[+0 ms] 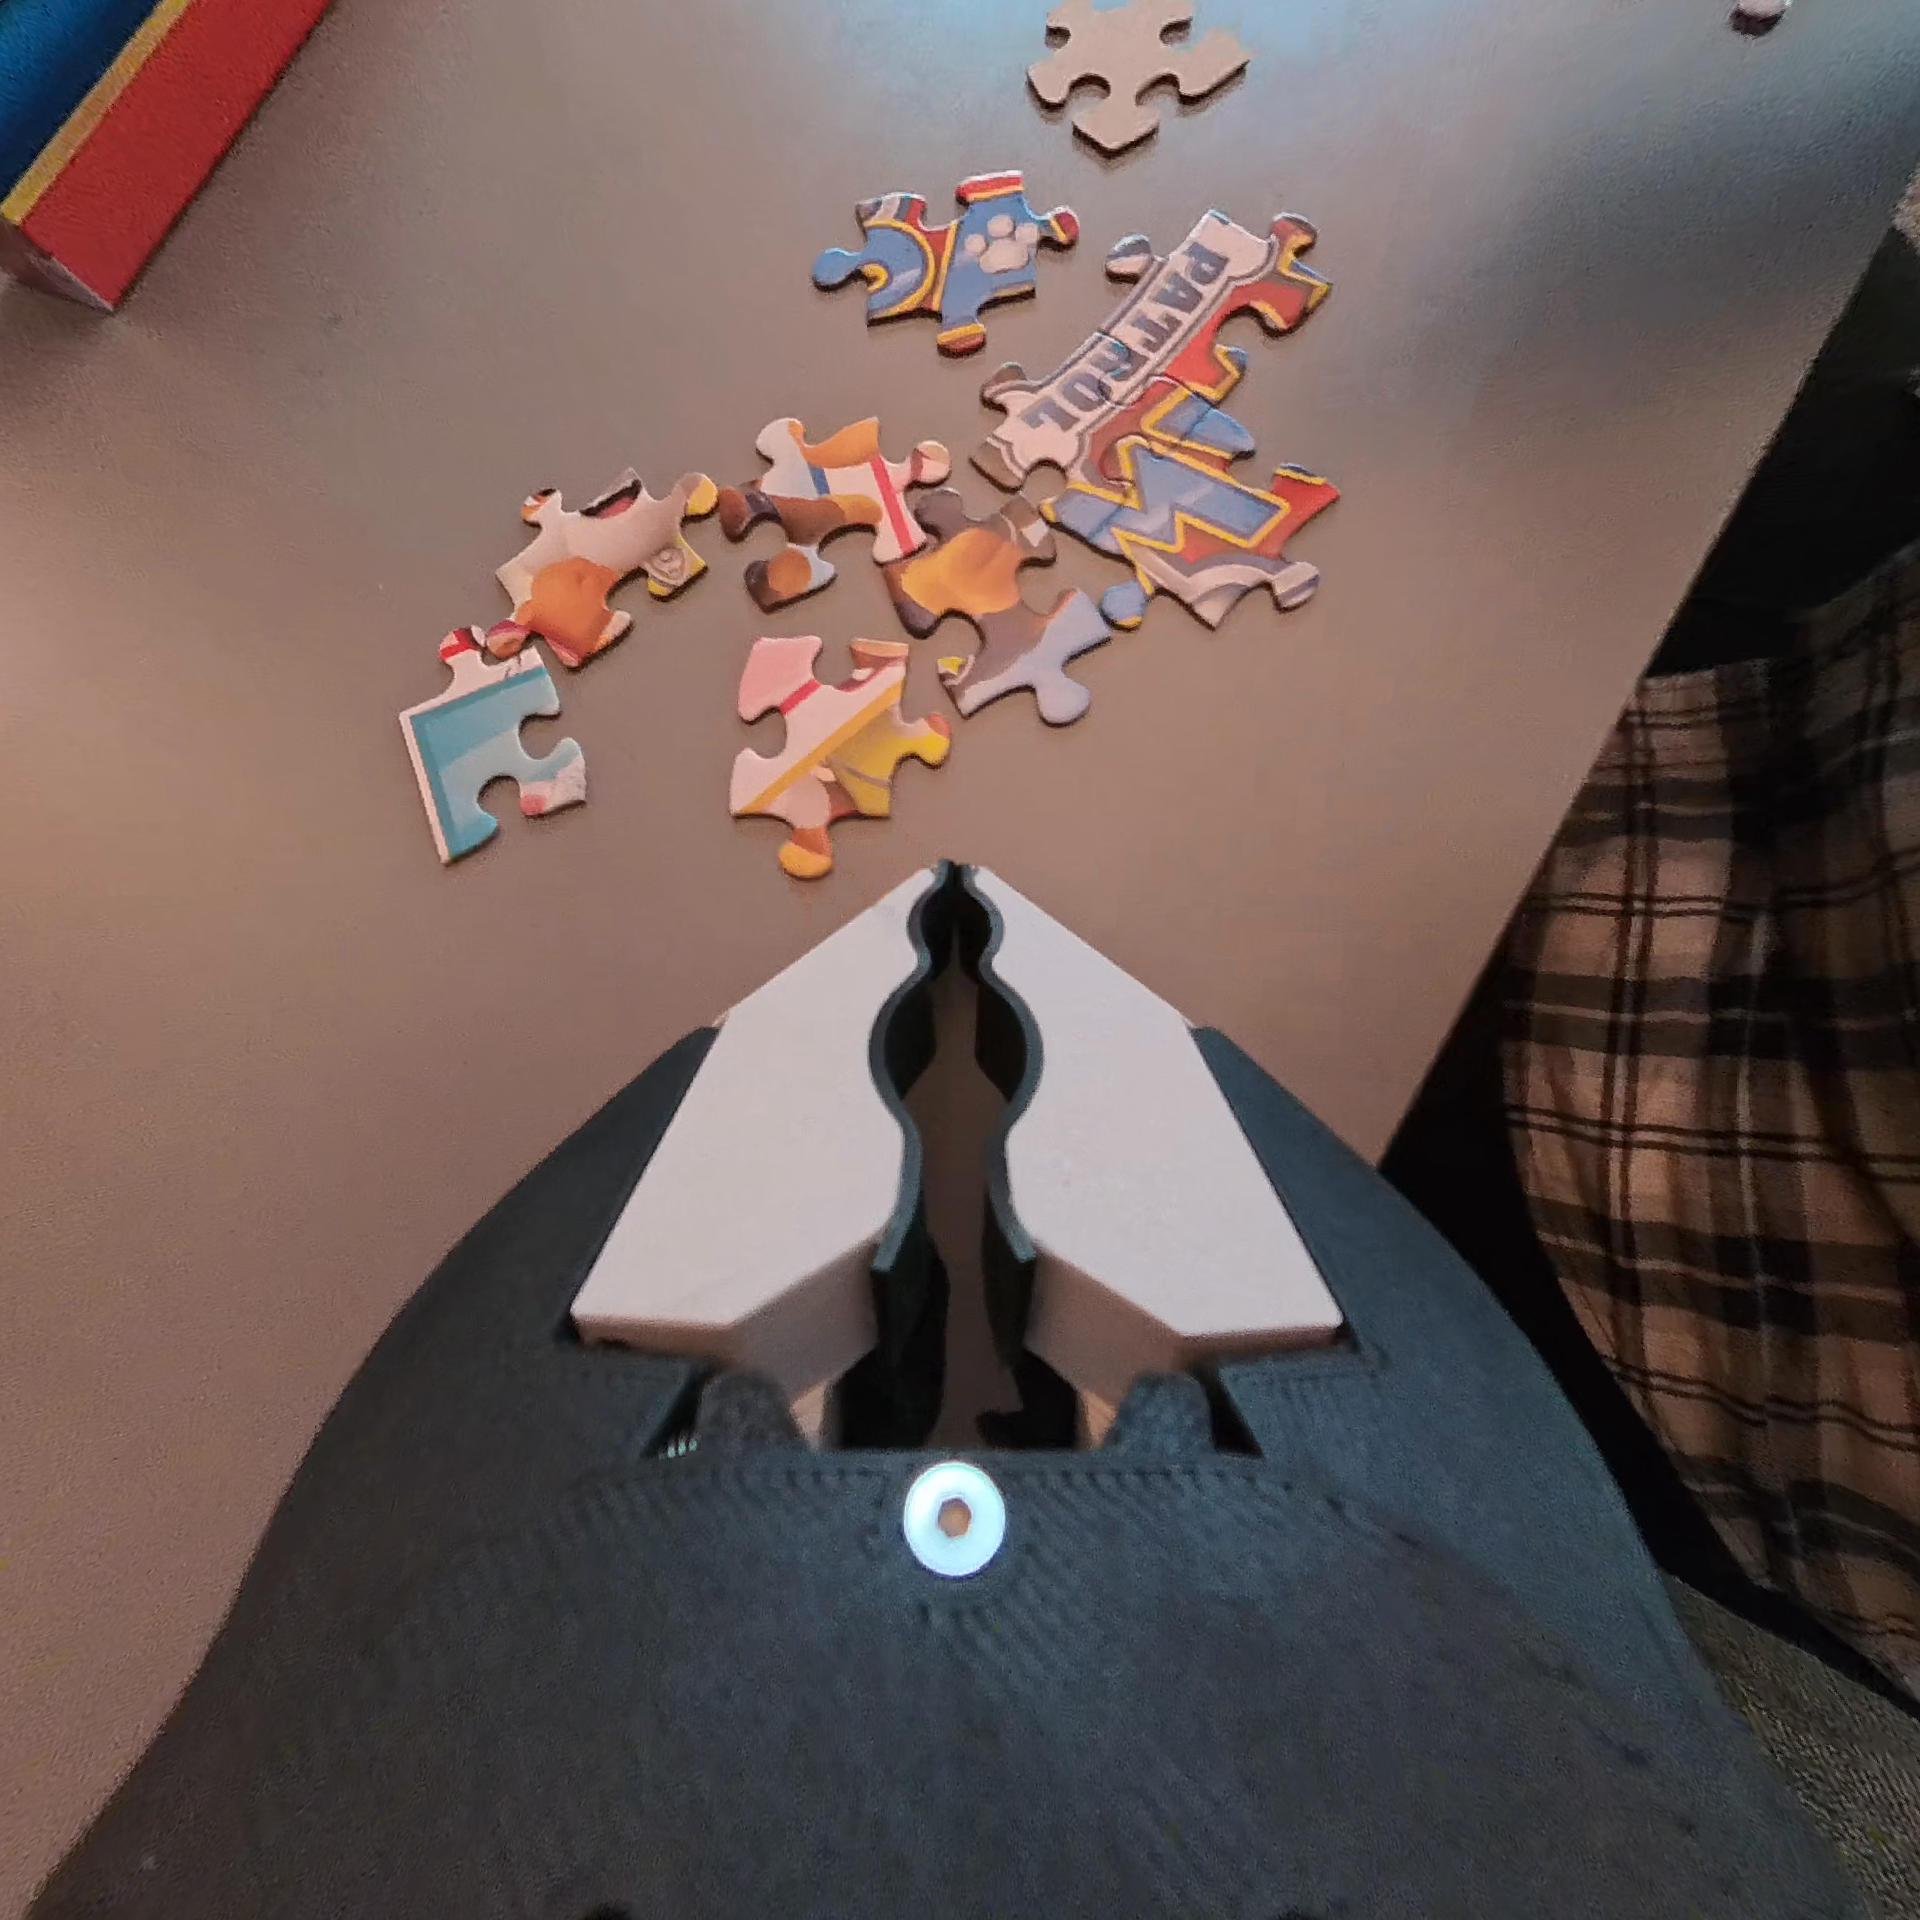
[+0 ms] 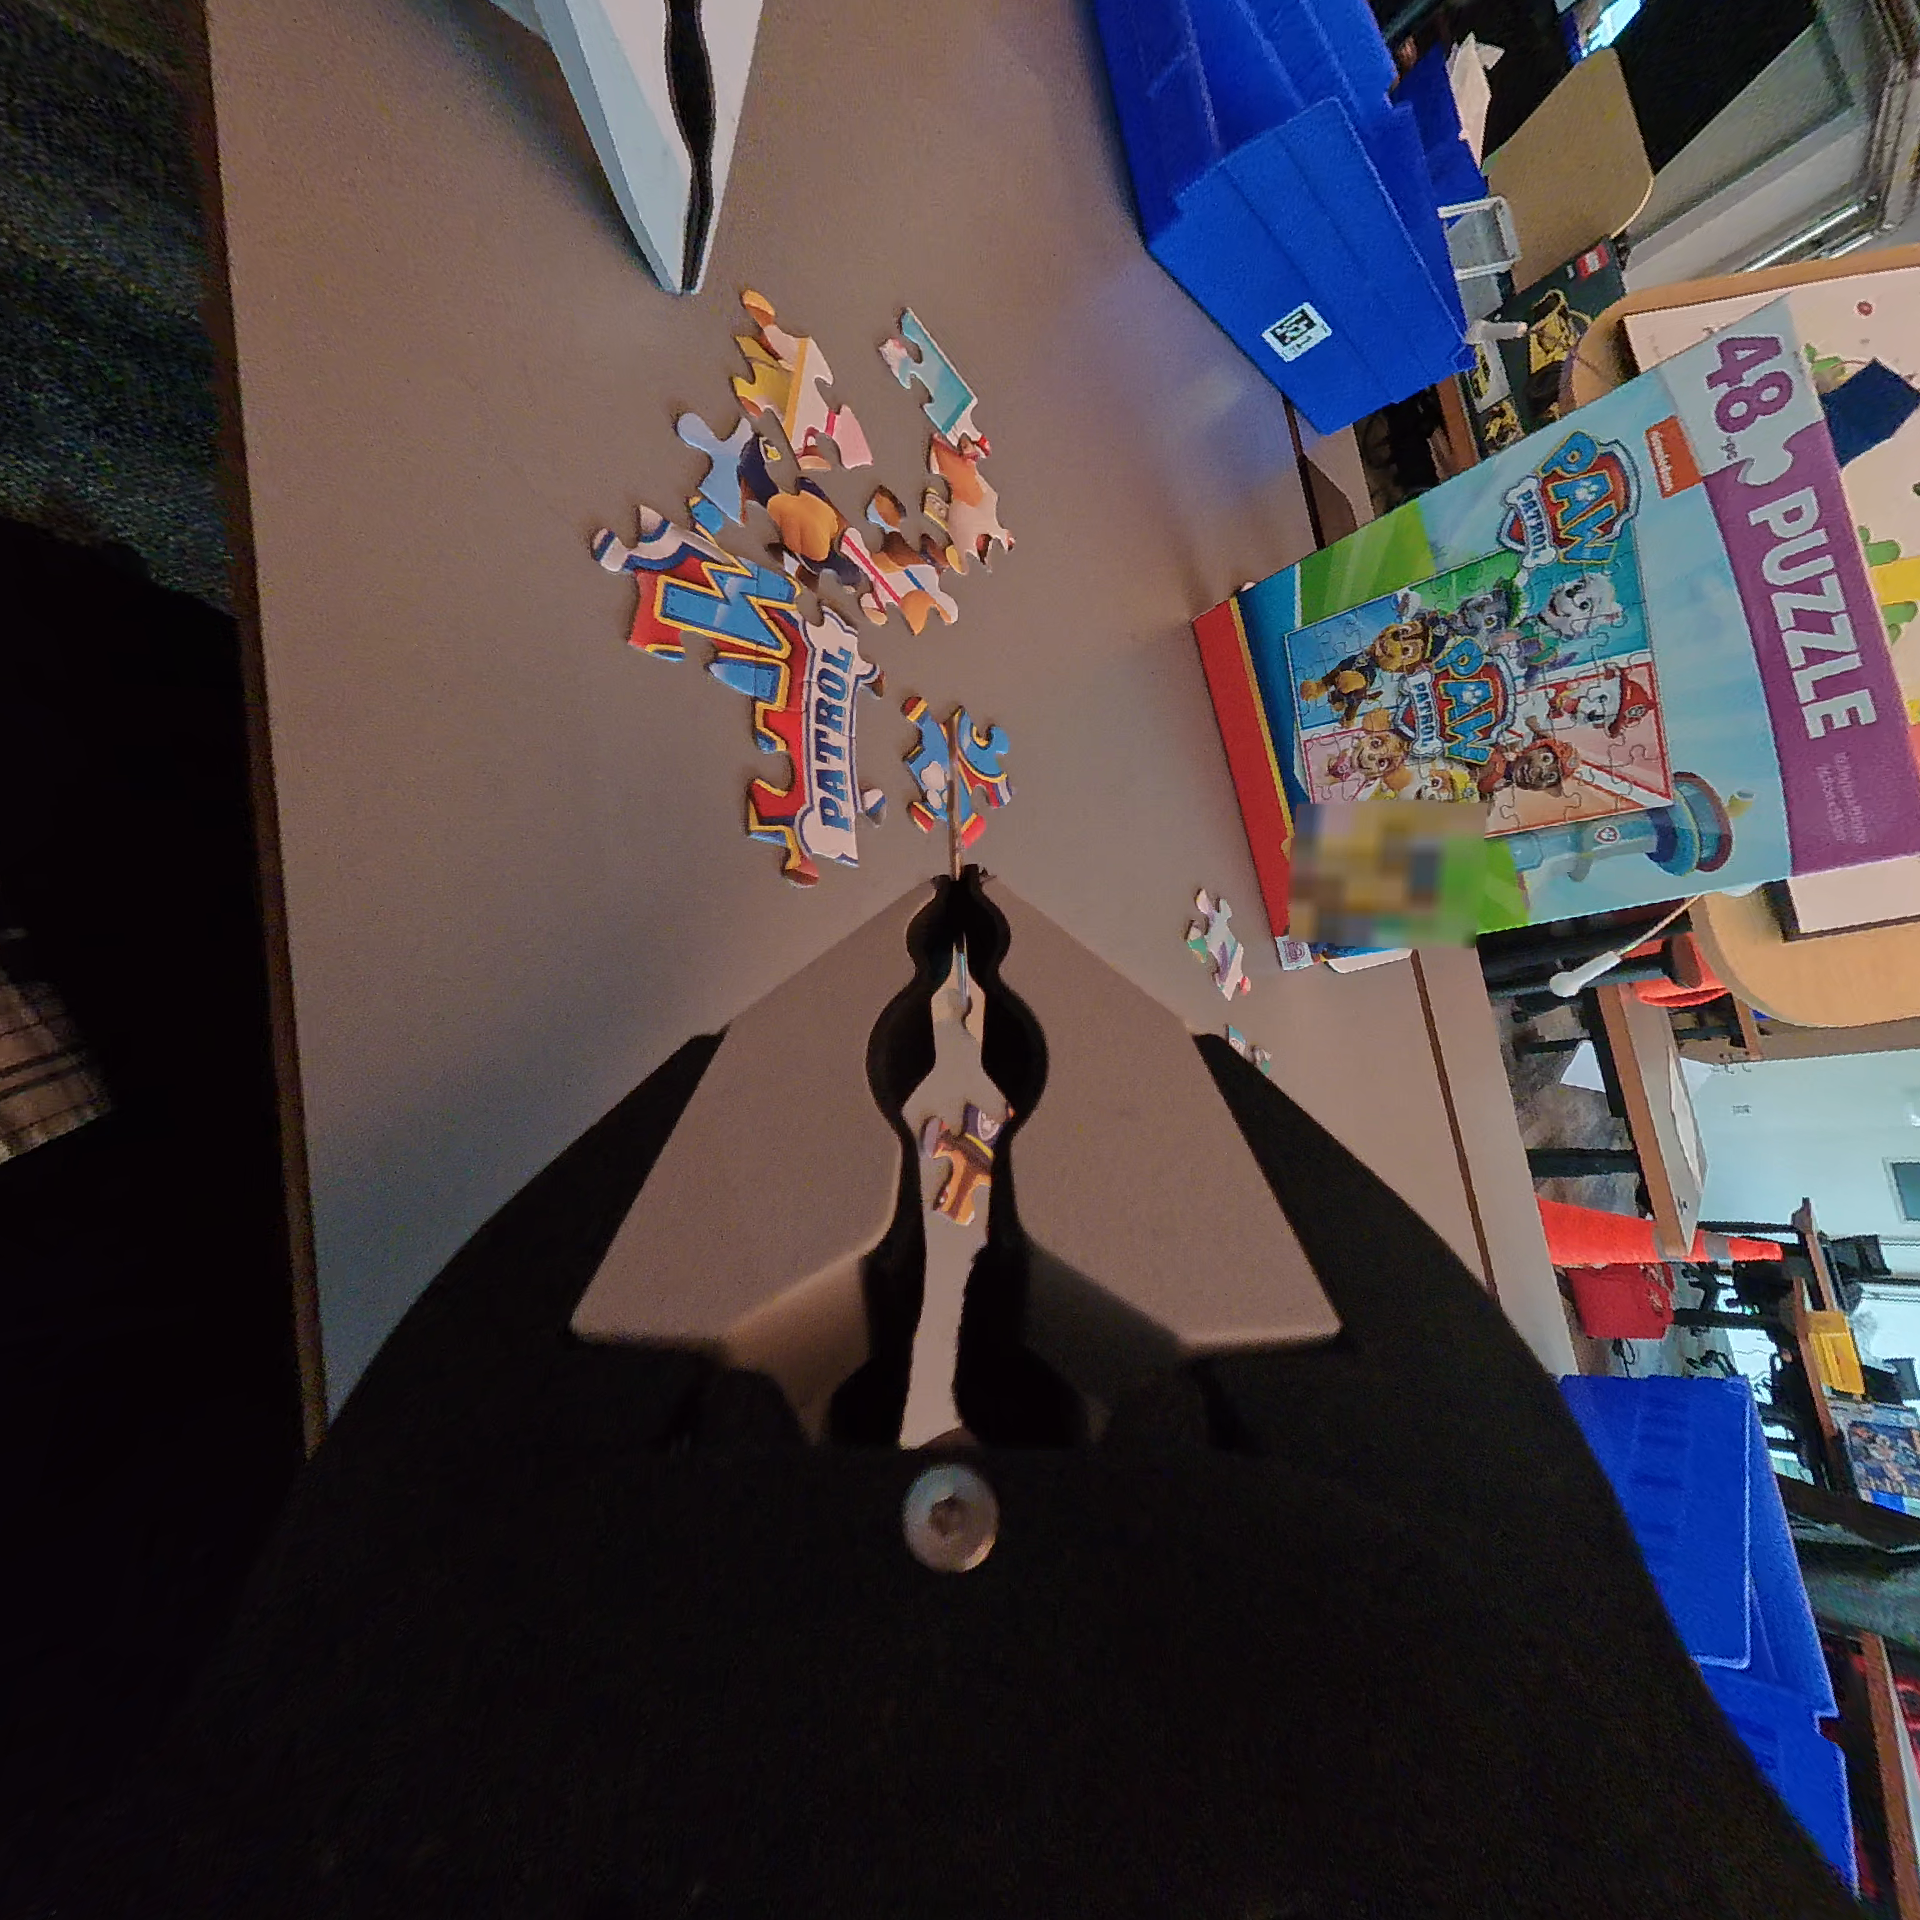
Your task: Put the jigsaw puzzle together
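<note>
In the left wrist view my left gripper (image 1: 951, 868) is shut with nothing between its tips, just above the grey table (image 1: 260, 520). A pink and yellow puzzle piece (image 1: 831, 738) lies right ahead of it. Beyond lie several loose pieces, a joined red, blue and white cluster (image 1: 1164, 416), a blue paw piece (image 1: 951, 260) and a face-down grey piece (image 1: 1138, 68). In the right wrist view my right gripper (image 2: 958, 881) is shut on a puzzle piece (image 2: 952, 810) seen edge-on. It sticks out over the blue paw piece (image 2: 982, 769), beside the cluster (image 2: 790, 707). The left gripper (image 2: 675, 281) shows at the top.
The puzzle box (image 2: 1507, 675) stands at the table's far side and shows in the left wrist view (image 1: 135, 135). Blue bins (image 2: 1299, 208) sit beyond. Loose pieces (image 2: 1218, 943) lie near the box, another (image 2: 961, 1164) under my right fingers. A person's plaid clothing (image 1: 1714, 1039) is at the table edge. My hands' fingertips stand some 20 cm from each other.
</note>
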`<action>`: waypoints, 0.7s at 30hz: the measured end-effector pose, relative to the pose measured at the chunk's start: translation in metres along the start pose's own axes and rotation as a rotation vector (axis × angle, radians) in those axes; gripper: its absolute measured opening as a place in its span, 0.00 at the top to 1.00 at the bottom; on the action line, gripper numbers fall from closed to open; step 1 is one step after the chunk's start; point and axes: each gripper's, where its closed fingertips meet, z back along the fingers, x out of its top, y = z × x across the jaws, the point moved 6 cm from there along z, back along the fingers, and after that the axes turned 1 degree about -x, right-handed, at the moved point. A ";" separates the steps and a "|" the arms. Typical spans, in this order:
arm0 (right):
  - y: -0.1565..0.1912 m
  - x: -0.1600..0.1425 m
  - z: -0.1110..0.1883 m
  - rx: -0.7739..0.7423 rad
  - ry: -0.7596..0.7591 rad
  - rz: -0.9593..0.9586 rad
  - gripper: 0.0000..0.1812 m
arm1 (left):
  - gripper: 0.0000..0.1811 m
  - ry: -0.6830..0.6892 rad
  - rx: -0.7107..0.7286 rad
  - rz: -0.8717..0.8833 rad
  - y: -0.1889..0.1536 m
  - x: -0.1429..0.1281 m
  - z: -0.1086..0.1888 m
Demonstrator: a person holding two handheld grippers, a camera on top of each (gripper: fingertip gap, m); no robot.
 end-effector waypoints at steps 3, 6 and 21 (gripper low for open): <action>0.004 -0.001 0.001 0.009 0.004 0.004 1.00 | 0.99 0.012 0.010 -0.027 -0.009 0.002 0.002; 0.007 -0.002 0.001 0.020 0.006 -0.006 1.00 | 0.87 -0.062 -0.050 -0.028 -0.028 0.026 -0.005; 0.011 -0.014 0.005 0.035 0.014 -0.043 1.00 | 0.90 0.074 -0.174 -0.184 -0.037 0.064 -0.051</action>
